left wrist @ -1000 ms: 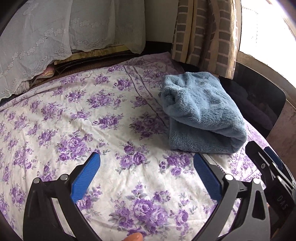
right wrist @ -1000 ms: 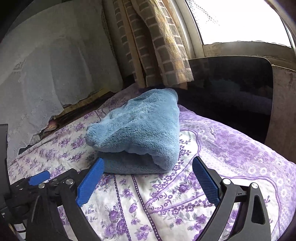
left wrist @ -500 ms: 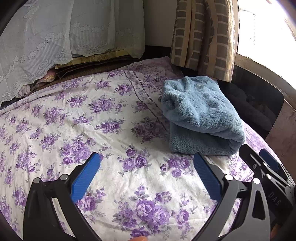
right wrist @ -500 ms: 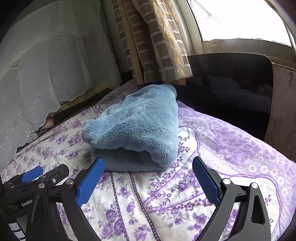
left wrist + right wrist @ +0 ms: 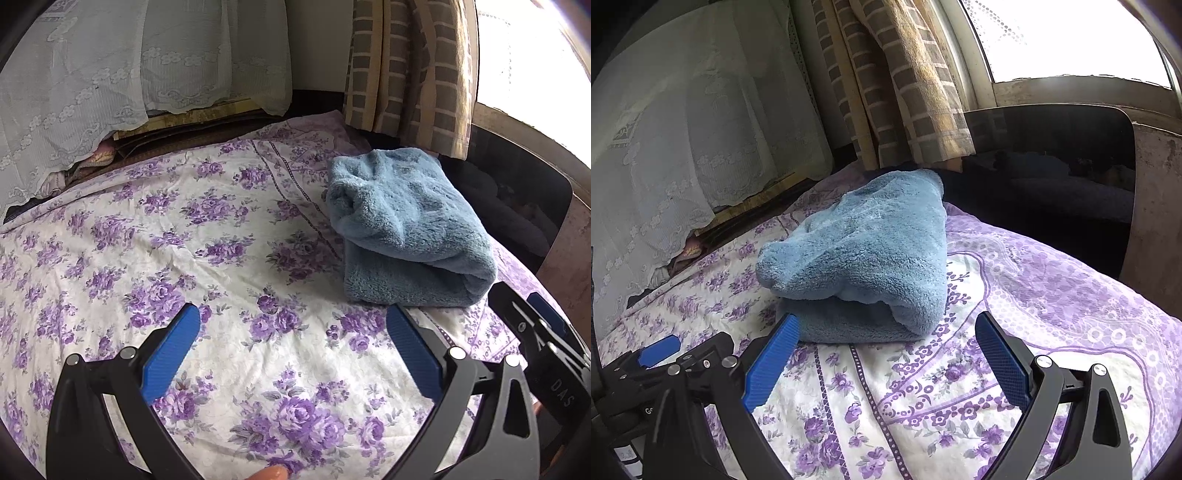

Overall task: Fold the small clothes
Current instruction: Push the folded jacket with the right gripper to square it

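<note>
Nearest to us, our left gripper (image 5: 293,325) hovers over the bed (image 5: 155,236) with its blue fingers (image 5: 171,347) spread wide and nothing between them. Our right gripper (image 5: 888,334) is beside it, fingers (image 5: 1003,363) equally wide and holding nothing, just short of the folded blue fleece garment (image 5: 864,251). That garment (image 5: 402,229) lies in a thick folded bundle on the purple floral bedsheet (image 5: 960,387), toward the bed's far right corner, its open fold facing us. Beyond it, a checked curtain (image 5: 897,81) hangs at the bed's far edge beside a bright window (image 5: 1067,37), and a white lace curtain (image 5: 110,74) drapes along the far left edge.
</note>
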Motion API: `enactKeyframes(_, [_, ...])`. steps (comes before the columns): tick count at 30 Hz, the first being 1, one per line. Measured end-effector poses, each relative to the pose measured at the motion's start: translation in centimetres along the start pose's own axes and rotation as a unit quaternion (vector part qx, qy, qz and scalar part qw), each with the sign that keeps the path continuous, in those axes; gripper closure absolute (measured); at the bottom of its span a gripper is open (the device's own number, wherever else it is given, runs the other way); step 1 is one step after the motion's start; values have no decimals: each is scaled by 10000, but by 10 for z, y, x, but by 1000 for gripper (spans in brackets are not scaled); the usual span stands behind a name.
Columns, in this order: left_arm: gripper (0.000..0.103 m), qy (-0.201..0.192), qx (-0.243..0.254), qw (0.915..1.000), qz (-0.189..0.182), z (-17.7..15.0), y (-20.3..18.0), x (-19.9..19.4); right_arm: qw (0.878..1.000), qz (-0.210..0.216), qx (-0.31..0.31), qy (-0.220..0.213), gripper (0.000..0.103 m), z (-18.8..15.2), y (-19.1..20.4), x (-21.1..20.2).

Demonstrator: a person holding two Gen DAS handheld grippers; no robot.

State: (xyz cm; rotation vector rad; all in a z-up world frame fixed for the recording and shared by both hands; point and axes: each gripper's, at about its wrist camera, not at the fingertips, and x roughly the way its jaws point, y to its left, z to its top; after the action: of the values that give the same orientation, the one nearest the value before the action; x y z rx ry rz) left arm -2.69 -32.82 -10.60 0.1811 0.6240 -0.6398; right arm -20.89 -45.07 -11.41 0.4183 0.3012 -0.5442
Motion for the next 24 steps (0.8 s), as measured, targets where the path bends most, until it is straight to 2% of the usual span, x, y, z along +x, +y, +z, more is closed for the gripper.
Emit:
enactKeyframes(3, [5,57,-3,10000,11,-1,1,2,9999,83,-78,122,4,-1,4,3])
enactKeyframes(6, [5,291,-57,9995,-63,-5,6,11,9998,17,93,193,4,-3,-3,-1])
enactKeyframes(10, [5,657,-158,9972,-313,-16,11,21,9926,313,1165,151,4,-3,-54,-5])
enactKeyframes(14, [5,643,-23,9976,-240,-20,3,22,9852,349,1652,288,4,4,-89,18])
enactKeyframes(17, [5,728,129,9972,-123,-21,-8,31,9871,516,1484,324,4,11,-86,31])
enactKeyframes(20, [5,865,35,9961,-173,-15,-18,46,9891,706,1234,391,4,20,-82,45])
enactKeyframes(24, [5,896,160,9957,-152,-6,-41,61,9874,828,1261,481,4,28,-94,57])
